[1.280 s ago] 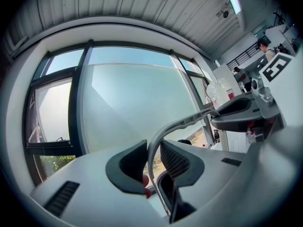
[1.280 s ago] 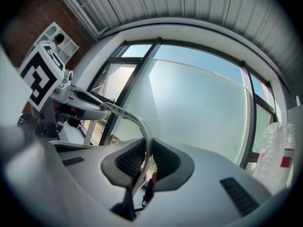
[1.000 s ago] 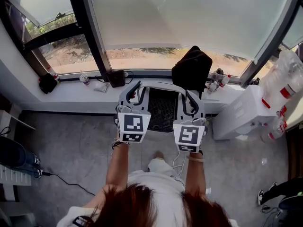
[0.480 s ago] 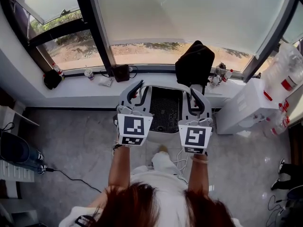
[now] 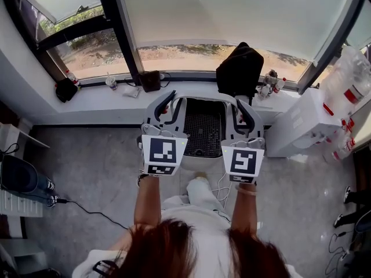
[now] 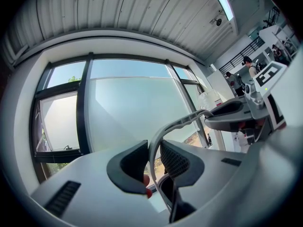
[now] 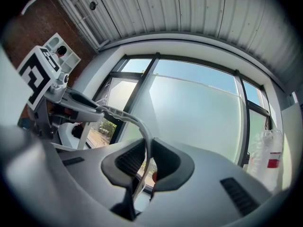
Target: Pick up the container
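A white container (image 5: pixel 203 133) with a dark mesh bottom is held level above the grey floor (image 5: pixel 98 172), between the two grippers and just near of the white windowsill (image 5: pixel 87 110). Its left rim is clamped by the left gripper (image 5: pixel 167 110), and its right rim by the right gripper (image 5: pixel 243 112).

In the left gripper view the dark pads (image 6: pixel 128 167) are seen pressed on the thin white rim (image 6: pixel 180 124). The same grip is shown in the right gripper view, where the rim (image 7: pixel 128 117) is pinched between the jaws. A black bag (image 5: pixel 239 68) is seen on the sill beyond the container.
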